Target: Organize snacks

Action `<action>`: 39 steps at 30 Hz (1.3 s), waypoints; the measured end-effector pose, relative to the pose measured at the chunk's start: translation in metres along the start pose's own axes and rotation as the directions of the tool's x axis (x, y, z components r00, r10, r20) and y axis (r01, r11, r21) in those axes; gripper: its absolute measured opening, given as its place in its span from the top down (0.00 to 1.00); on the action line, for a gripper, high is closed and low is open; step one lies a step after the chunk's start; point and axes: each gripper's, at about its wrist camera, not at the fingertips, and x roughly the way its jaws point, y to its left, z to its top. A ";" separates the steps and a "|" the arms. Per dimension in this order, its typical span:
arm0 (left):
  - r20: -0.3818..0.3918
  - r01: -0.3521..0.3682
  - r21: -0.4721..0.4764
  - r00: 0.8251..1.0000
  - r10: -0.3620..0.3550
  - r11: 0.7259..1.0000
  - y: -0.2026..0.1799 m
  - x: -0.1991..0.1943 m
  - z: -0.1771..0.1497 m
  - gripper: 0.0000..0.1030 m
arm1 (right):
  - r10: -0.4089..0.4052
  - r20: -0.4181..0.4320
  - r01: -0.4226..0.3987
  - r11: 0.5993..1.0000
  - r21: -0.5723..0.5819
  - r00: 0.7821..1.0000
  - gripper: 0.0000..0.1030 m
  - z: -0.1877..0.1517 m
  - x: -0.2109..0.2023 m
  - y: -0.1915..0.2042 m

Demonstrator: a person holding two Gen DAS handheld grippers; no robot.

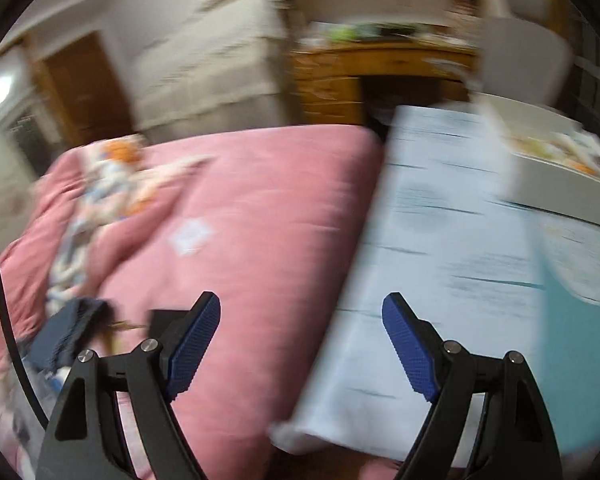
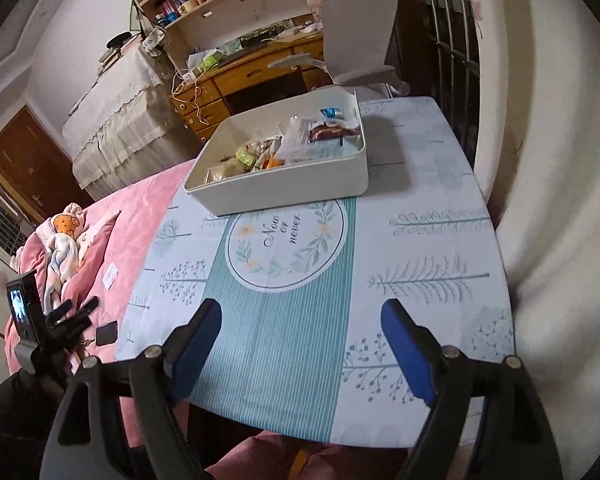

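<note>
The small square surface (image 2: 440,208), covered by a pale blue and teal cloth printed with trees, has its near half bare; its left edge butts against a pink-quilted bed (image 2: 136,216) and a cream curtain hangs just beside its right edge. A round emblem on the cloth reads "Now or never" (image 2: 282,236). The shallow white rectangular plastic tray (image 2: 284,188) holding the wrapped snacks (image 2: 300,140) sits at the far middle of the surface. The right gripper (image 2: 302,346) tilts downward over the near edge, fingers spread wide and holding nothing. The left gripper (image 1: 302,346), in a blurred view, tilts down over the seam between bed and surface, fingers likewise wide apart and empty.
</note>
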 end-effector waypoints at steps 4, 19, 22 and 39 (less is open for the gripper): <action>-0.101 -0.176 0.007 0.979 0.176 0.984 0.050 0.029 -0.032 0.20 | 0.008 0.017 -0.008 1.000 -0.030 1.000 0.20 0.008 -0.002 0.003; -0.254 0.335 -0.080 0.904 -0.344 0.939 -0.051 -0.083 -0.031 0.20 | 0.088 -0.003 -0.088 0.994 -0.065 0.996 0.20 0.016 0.003 0.028; -0.211 0.486 -0.088 0.844 -0.493 0.870 -0.094 -0.115 0.009 0.20 | 0.079 -0.022 -0.081 0.994 -0.067 0.997 0.19 0.016 -0.003 0.038; -0.077 0.545 0.100 0.838 -0.540 0.832 -0.163 -0.244 0.083 0.08 | -0.129 -0.017 0.130 0.990 0.063 0.991 0.12 0.012 -0.088 0.052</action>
